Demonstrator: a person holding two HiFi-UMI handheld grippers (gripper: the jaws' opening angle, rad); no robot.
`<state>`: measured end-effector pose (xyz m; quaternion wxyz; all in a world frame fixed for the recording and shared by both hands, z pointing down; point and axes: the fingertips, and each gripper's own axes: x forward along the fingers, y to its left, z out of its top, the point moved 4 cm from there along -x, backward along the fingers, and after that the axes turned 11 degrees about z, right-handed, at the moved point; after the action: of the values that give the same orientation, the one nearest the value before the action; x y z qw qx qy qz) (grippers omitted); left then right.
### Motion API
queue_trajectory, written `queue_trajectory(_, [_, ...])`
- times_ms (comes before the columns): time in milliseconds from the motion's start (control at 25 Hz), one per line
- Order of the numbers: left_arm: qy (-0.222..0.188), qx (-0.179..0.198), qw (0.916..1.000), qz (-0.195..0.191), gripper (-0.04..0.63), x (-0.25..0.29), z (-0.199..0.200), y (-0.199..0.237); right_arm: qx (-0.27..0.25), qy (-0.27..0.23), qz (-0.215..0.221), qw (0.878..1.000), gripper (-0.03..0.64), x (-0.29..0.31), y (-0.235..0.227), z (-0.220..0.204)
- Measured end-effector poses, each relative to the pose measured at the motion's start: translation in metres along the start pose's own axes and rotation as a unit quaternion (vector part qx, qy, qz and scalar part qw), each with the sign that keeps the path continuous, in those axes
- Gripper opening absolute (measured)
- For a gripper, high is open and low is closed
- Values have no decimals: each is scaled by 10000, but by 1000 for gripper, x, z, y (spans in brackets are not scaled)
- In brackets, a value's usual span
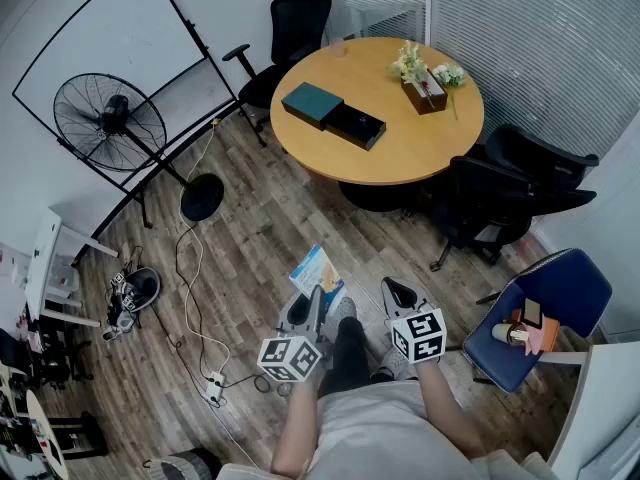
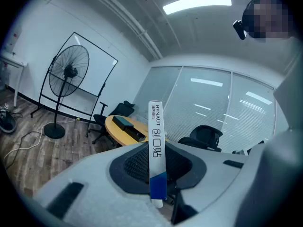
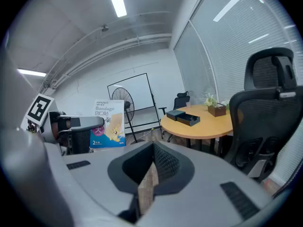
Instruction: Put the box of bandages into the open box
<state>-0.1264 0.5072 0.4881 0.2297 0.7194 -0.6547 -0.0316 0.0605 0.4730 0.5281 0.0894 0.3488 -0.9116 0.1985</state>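
Note:
The bandage box (image 1: 316,271), white and blue, is clamped upright in my left gripper (image 1: 305,310), low over the wooden floor near the person's feet. In the left gripper view the bandage box (image 2: 155,145) shows edge-on between the pads of the left gripper (image 2: 156,174). My right gripper (image 1: 399,294) hangs beside it with nothing in it, its jaws close together. The right gripper view shows the bandage box (image 3: 108,123) face-on to the left of the right gripper (image 3: 150,167). The open black box (image 1: 354,125) lies on the round wooden table (image 1: 420,153) far ahead, its teal lid (image 1: 311,104) beside it.
Black office chairs (image 1: 515,183) ring the table, one more (image 1: 290,33) at the back. A flower box (image 1: 424,90) sits on the table. A standing fan (image 1: 112,121) and a whiteboard frame are at the left, cables (image 1: 195,308) trail over the floor, and a blue chair (image 1: 545,313) with small items is at the right.

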Motion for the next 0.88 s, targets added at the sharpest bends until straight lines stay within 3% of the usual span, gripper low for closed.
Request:
queue_trajectory(320, [178,555,9981,223,75,-1,-10,10,127,48,-71,9999,-3,8,-1,-10])
queue_trajectory(520, [207,782,9964,272,75,16,6,19,190,46,-169,9997,-3,28,-10,-2])
queue_trajectory(640, [48,1022,9946,172,75,53,38,16,104,-29,-242,9996,-3,51,-28,31])
queue_trajectory(880, [-192,1094,9938,100,75,130,99,11,322,-540,161,9979,-3,80,-47,120])
